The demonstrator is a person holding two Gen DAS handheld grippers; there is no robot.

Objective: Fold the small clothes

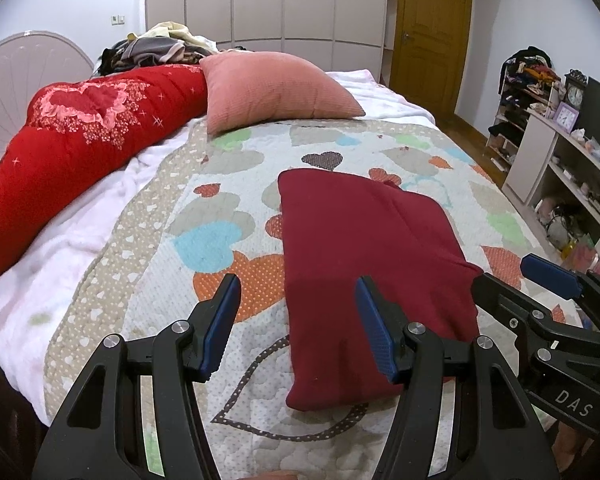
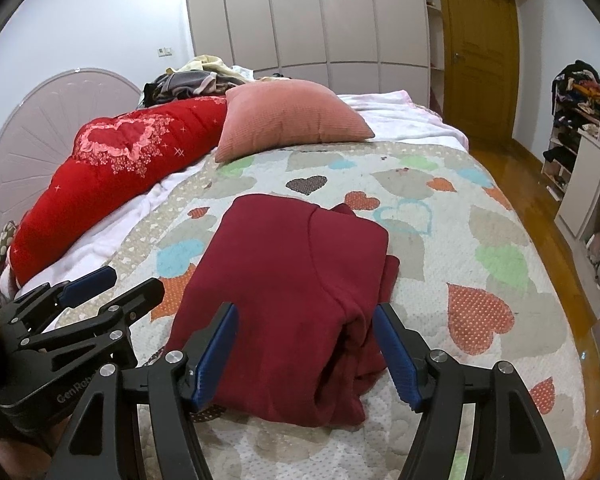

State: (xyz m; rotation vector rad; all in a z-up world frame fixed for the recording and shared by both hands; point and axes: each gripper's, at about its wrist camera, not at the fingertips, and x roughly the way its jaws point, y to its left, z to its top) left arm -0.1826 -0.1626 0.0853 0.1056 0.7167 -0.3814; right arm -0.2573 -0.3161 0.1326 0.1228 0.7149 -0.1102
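A dark red garment (image 1: 364,272) lies folded into a thick rectangle on the heart-patterned quilt (image 1: 220,216); it also shows in the right wrist view (image 2: 292,292), with layered folds at its right edge. My left gripper (image 1: 298,320) is open and empty, held above the garment's near left edge. My right gripper (image 2: 304,344) is open and empty, held above the garment's near end. The right gripper also shows in the left wrist view (image 1: 512,276), beside the garment's right corner. The left gripper also shows in the right wrist view (image 2: 112,280), left of the garment.
A pink cushion (image 1: 276,88) and a red heart-embroidered quilt roll (image 1: 80,132) lie at the far side of the bed. A heap of clothes (image 1: 160,46) sits behind them. A shelf unit (image 1: 560,168) stands to the right, past the bed's edge.
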